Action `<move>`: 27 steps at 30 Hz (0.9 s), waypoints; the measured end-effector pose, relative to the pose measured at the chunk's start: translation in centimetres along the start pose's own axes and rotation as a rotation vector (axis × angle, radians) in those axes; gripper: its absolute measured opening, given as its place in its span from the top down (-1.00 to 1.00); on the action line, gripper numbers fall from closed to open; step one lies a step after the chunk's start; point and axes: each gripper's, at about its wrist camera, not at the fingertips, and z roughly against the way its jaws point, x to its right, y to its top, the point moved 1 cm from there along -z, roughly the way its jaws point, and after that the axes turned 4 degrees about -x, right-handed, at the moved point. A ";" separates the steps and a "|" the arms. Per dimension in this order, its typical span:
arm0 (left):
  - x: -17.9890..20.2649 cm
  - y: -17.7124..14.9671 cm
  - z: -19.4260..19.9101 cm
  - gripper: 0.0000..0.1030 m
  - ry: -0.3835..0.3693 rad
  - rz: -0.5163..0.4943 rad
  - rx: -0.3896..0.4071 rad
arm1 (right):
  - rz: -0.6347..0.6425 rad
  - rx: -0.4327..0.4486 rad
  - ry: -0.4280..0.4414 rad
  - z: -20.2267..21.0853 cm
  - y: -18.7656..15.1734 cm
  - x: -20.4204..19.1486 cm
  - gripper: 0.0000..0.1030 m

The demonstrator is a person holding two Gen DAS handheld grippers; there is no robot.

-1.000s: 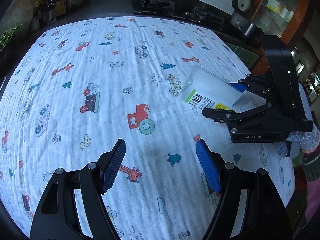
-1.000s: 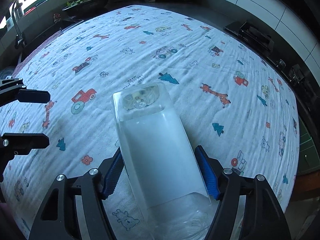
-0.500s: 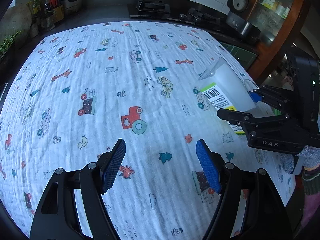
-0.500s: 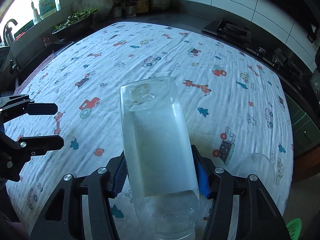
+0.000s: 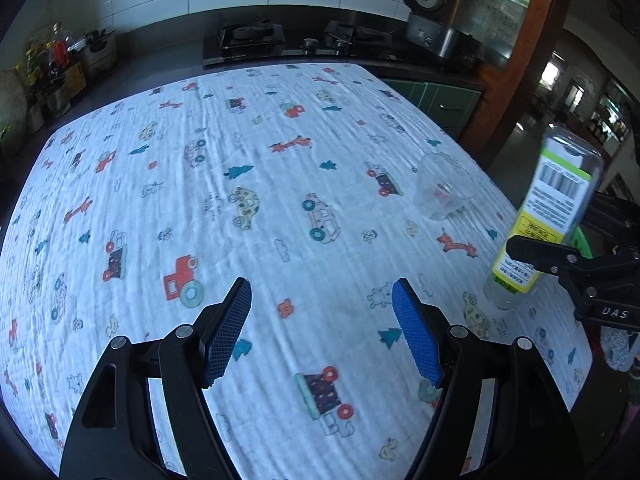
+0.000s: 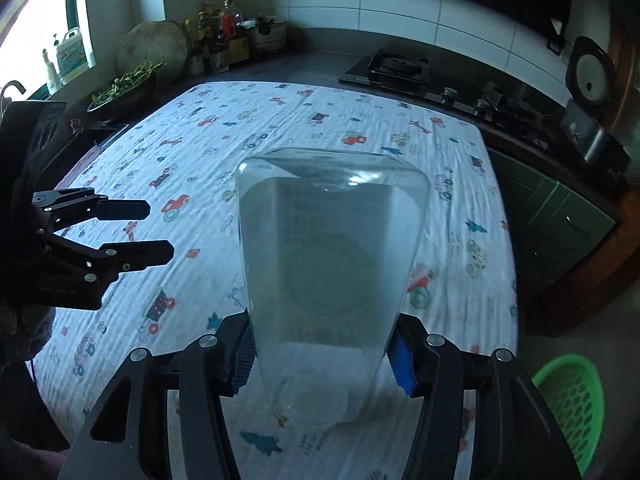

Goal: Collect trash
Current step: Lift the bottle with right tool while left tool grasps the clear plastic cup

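My right gripper (image 6: pixel 322 354) is shut on a clear plastic bottle (image 6: pixel 328 256) and holds it nearly upright above the table's right edge. In the left wrist view the bottle (image 5: pixel 548 216) shows a yellow-green label with a barcode, with the right gripper (image 5: pixel 576 264) clamped around its lower part. My left gripper (image 5: pixel 322 332) is open and empty above the patterned tablecloth (image 5: pixel 224 184); it also shows at the left of the right wrist view (image 6: pixel 136 232). A clear plastic cup (image 5: pixel 442 192) lies on the cloth near the right edge.
A green mesh basket (image 6: pixel 572 404) stands on the floor right of the table. A stove (image 5: pixel 248 40) and a rice cooker (image 5: pixel 432 8) sit on the counter behind. Bottles and jars (image 6: pixel 224 40) crowd the far-left counter.
My right gripper has lifted the bottle off the cloth and swung it from lying flat to nearly upright, moving right. The clear cup has come into view. My left gripper stays open.
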 end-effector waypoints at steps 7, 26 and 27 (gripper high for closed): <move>3.3 1.1 -1.6 -0.40 -0.025 -0.051 -0.005 | -0.102 0.028 -0.012 2.6 -3.1 3.1 -0.01; 11.6 6.4 -8.2 -0.61 -0.070 -0.239 0.001 | -0.235 0.090 -0.080 7.6 -8.2 7.7 -0.02; 11.7 6.6 -8.5 -0.61 -0.077 -0.241 -0.002 | -0.244 0.091 -0.085 7.7 -8.5 8.1 -0.02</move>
